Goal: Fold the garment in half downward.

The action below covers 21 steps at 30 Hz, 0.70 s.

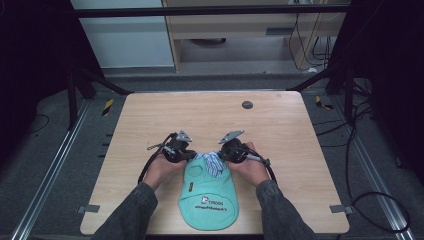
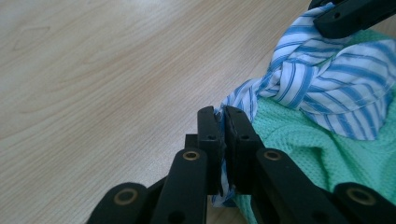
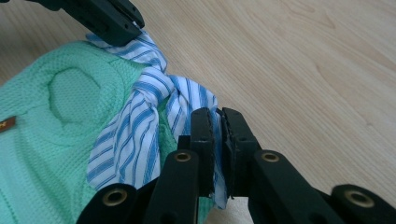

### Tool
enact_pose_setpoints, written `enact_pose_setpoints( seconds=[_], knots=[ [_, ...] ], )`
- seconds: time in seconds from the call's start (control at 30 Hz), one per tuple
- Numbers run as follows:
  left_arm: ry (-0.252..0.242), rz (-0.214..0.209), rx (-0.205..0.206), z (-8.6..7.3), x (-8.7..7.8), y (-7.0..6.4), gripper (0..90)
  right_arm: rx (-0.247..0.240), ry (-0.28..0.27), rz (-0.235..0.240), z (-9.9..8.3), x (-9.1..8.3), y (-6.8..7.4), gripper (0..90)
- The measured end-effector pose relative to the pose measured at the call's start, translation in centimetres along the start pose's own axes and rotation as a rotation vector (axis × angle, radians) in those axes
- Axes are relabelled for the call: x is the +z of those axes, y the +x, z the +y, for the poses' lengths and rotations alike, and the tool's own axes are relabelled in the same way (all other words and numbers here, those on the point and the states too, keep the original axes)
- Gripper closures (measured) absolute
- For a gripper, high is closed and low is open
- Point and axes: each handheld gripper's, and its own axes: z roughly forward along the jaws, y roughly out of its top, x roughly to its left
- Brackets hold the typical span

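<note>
A small mint-green knitted garment (image 1: pixel 209 192) lies flat near the table's front edge, with a blue-and-white striped collar (image 1: pixel 212 163) knotted at its top. My left gripper (image 1: pixel 187 154) is shut on the collar's left end (image 2: pixel 223 122), the green knit (image 2: pixel 327 154) beside it. My right gripper (image 1: pixel 226 155) is shut on the collar's right end (image 3: pixel 217 121). In the right gripper view the striped knot (image 3: pixel 154 93) sits just ahead of the jaws, with the green garment (image 3: pixel 56 135) to the left and the other gripper's jaw tip at top left.
The light wooden table (image 1: pixel 210 120) has bare surface beyond the garment. A small dark round disc (image 1: pixel 247 104) sits at the far middle right. Cables trail from both grippers. Dark frame bars and floor surround the table.
</note>
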Motion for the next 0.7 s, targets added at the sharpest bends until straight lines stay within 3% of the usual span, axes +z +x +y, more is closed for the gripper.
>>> enact_pose_setpoints(
  seconds=[0.13,0.4,0.7],
  knots=[
    [-0.009,0.000,0.030,0.7,-0.9,-0.4,85.9,-0.042,-0.012,-0.010,0.3,-1.2,0.2,84.0],
    [-0.015,-0.005,0.091,2.7,-2.6,-1.3,86.2,-0.057,-0.015,-0.014,0.7,-3.4,0.1,84.4],
    [-0.016,-0.006,0.125,3.9,-3.2,-1.5,86.2,-0.086,-0.010,-0.017,1.1,-4.4,-0.3,84.3]
  ],
)
